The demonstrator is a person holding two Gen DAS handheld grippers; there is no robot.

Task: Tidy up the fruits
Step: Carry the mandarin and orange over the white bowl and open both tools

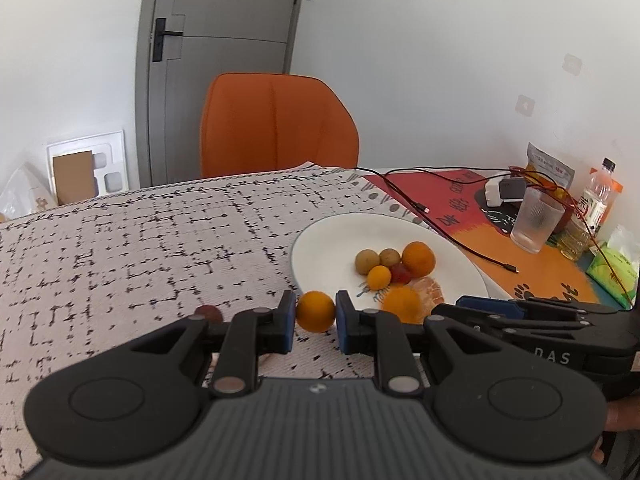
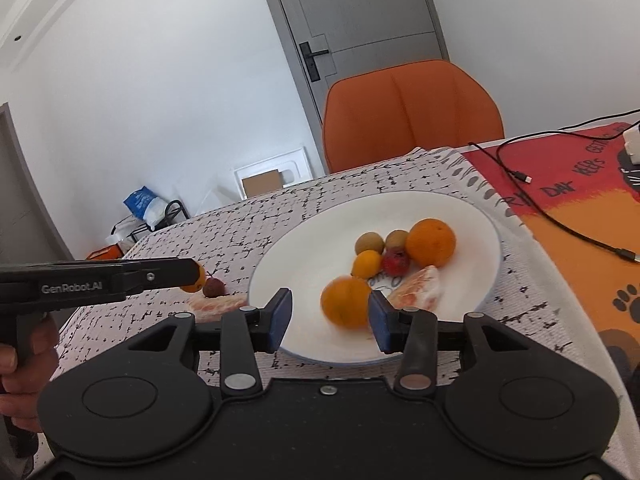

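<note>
The white plate (image 2: 460,208) sits to the right on the bench (image 1: 120,240). The left gripper (image 1: 316,314) has its fingers clamped on a small orange (image 1: 315,312) just off the rim; the right gripper (image 2: 330,314) hangs spread wide around a blurry orange (image 2: 346,306) over the plate, so plate-ward is right.

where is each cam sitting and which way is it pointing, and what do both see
Left wrist view: sits on the left gripper, low over the patterned cloth, facing the orange chair and door; its fingers close on a small orange; the right gripper crosses at right.
Right wrist view: sits on the right gripper, above the white plate, facing the same chair; a blurred orange lies between its open fingers; the left gripper and hand show at left.
Shared: plate, fruit pile, chair, door.
</note>
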